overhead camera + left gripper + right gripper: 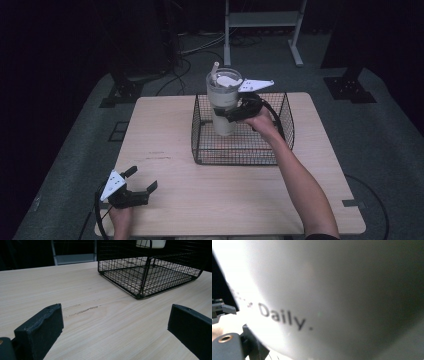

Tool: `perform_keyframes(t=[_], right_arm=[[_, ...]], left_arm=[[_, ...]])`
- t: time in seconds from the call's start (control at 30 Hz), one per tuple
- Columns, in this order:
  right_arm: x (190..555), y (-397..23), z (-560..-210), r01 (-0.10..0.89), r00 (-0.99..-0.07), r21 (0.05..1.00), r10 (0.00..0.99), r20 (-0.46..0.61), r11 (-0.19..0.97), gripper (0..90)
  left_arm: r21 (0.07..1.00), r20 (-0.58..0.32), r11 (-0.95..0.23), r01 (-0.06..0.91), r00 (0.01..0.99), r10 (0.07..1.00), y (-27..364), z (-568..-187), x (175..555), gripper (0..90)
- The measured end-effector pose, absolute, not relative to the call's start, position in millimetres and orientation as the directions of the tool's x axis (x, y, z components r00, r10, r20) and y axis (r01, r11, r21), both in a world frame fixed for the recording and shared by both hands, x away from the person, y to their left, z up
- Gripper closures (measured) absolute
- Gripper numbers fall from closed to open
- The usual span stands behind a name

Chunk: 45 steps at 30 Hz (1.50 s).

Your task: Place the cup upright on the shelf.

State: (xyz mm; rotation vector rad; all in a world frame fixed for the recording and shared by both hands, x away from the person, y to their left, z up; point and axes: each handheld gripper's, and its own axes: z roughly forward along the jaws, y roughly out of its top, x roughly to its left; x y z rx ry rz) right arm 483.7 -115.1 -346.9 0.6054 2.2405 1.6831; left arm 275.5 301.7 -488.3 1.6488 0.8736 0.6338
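A white tumbler (223, 102) with a lid and a straw stands upright inside the black wire basket (240, 152) at the table's far middle. My right gripper (231, 115) is shut on the tumbler's side, reaching in from the right. In the right gripper view the tumbler's wall (337, 290) is pressed close, with the printed word "Daily." on it. In the left gripper view the tumbler's base (151, 243) looks raised off the floor of the basket (150, 277). My left gripper (142, 178) rests open near the table's front left corner with nothing between its jaws (115, 327).
The light wooden table (165, 130) has bare room left of and in front of the basket. A faint dark scuff (83, 310) marks the wood ahead of my left gripper. A white metal stand (262, 30) and cables lie on the floor beyond the table.
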Motion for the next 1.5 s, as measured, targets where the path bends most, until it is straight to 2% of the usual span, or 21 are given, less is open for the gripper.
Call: perform_keyframes(t=[0.6,1.5], right_arm=[[505,-109,-389,0.238,-0.886,0.909,0.460,0.059,0.342,8.2],[518,-101,-414,0.272,-0.881,0.879,0.468,0.063,0.392,8.1]], left_arm=[[0.971,-0.041,-0.108,0.215,0.588,0.808,302,-488,275,0.0],[0.971,-0.052,-0.099,0.219,0.591,0.805,303,-488,275,0.0]])
